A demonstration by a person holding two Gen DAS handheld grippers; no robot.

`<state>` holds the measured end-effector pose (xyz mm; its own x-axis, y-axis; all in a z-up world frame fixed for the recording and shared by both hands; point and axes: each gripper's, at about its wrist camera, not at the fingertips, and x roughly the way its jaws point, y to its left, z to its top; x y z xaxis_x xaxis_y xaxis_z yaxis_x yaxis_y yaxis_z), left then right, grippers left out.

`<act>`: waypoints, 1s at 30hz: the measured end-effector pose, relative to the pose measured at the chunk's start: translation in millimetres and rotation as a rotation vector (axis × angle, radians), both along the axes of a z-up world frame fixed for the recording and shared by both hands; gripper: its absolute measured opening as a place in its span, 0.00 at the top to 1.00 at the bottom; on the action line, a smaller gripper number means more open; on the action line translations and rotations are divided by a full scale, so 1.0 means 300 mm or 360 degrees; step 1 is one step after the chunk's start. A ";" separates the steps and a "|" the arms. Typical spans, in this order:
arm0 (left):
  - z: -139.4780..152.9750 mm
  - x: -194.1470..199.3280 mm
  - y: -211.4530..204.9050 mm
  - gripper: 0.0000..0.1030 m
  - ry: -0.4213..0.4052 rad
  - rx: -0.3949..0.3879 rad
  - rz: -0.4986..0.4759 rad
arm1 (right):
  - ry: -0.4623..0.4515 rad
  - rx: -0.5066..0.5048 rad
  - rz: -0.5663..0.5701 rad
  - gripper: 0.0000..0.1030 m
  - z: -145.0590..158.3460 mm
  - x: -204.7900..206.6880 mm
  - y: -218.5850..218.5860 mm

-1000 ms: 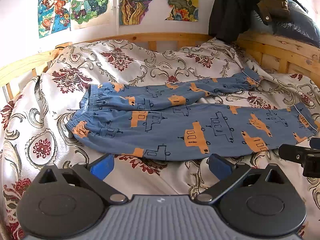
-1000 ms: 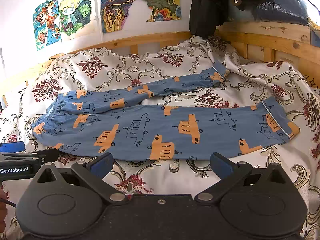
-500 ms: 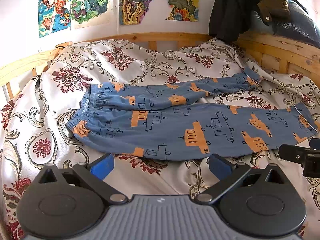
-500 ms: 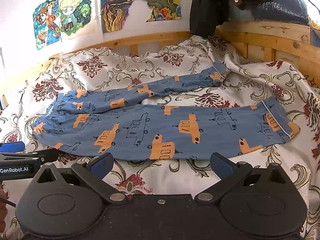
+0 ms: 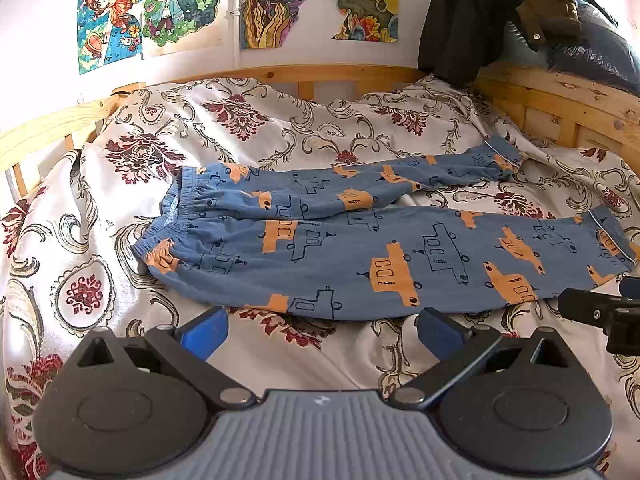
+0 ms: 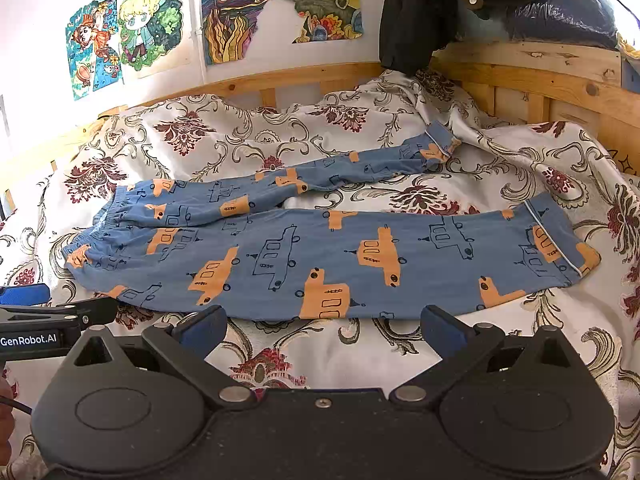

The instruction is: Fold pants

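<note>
Hovering spread just short of the pants point(image 5: 360, 248), left tool point(image 5: 320, 332) and right tool point(image 6: 322, 328) hold nothing; legs splayed on bed point(image 5: 280, 128), ready for folding together.

Ahead of the tongs, the pants point(image 5: 360, 248) are blue with orange and dark-outlined vehicles. The bedspread point(image 5: 260, 128) is cream with maroon flowers and grey-gold scrolls. Farther off, bright cartoon posters point(image 6: 140, 28) cover the white wall.
</note>
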<state>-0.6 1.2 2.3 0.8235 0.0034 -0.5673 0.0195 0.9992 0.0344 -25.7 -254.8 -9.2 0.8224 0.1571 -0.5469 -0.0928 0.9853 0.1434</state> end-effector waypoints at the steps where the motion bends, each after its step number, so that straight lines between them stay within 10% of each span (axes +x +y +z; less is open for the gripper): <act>1: 0.000 0.000 0.000 0.00 0.0000 -0.0001 0.0000 | 0.0000 0.0000 0.0000 0.01 0.000 0.000 0.000; 21: -0.016 0.005 0.006 0.00 0.0031 -0.0019 0.0025 | 0.0019 0.0001 -0.0008 0.00 0.000 -0.005 -0.005; 30: 0.089 0.218 0.054 0.00 0.0198 -0.0044 -0.0045 | -0.0006 -0.0009 0.0215 0.00 0.099 0.146 -0.070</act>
